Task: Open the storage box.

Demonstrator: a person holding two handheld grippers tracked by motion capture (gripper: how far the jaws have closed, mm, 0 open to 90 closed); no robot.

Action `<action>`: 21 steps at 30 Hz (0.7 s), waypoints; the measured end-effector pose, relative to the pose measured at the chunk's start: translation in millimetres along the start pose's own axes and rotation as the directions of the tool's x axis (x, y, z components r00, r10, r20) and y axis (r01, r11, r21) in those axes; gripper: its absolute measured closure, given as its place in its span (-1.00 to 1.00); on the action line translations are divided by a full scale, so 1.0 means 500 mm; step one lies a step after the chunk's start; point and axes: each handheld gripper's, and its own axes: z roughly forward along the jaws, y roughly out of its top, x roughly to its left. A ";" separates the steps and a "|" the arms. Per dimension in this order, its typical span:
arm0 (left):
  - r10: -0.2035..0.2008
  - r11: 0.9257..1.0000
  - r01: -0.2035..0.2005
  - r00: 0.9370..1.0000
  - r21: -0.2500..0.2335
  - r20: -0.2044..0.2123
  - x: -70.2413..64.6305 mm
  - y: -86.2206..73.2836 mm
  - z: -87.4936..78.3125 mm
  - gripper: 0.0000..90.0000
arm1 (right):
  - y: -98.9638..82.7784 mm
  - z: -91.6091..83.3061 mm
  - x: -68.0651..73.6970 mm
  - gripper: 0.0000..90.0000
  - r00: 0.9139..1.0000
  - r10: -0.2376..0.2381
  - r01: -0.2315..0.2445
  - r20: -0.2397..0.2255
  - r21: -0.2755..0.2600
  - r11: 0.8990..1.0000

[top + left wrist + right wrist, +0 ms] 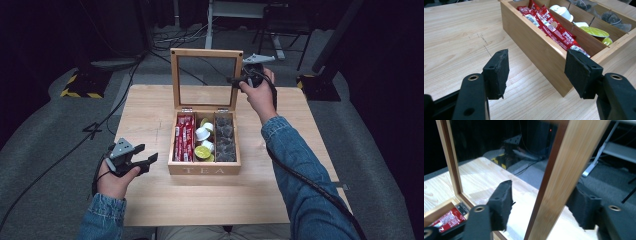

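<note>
The wooden tea box [204, 169] stands open, its glass-paned lid [206, 78] upright.

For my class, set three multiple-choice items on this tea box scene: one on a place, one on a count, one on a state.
1. Where in the tea box do the red packets lie?
A. Its left compartment
B. Its middle compartment
C. On the table

2. How many compartments does the box have?
A. Two
B. Three
C. Four

3. How does the lid stand?
A. Shut flat
B. Taken off
C. Raised upright

Answers:
1 A: in the high view the red packets fill the left compartment.
2 B: two dividers split the box into three.
3 C: the lid stands on its hinges, and its side frame passes between the open jaws of the right hand-held gripper.
</note>
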 end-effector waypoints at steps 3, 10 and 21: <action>0.005 1.000 -0.005 1.000 0.004 0.004 0.000 0.000 0.001 -0.18 | -0.015 0.016 0.003 -0.27 1.000 -0.005 0.005 0.024 0.014 1.000; 0.008 1.000 -0.009 1.000 0.012 0.010 0.003 0.000 0.003 -0.18 | -0.053 0.038 -0.007 -0.26 1.000 0.026 -0.026 0.015 0.039 0.999; 0.003 1.000 -0.003 1.000 0.030 0.013 0.005 -0.003 0.006 -0.18 | -0.065 0.043 -0.007 -0.23 0.998 0.068 -0.067 -0.009 0.074 0.995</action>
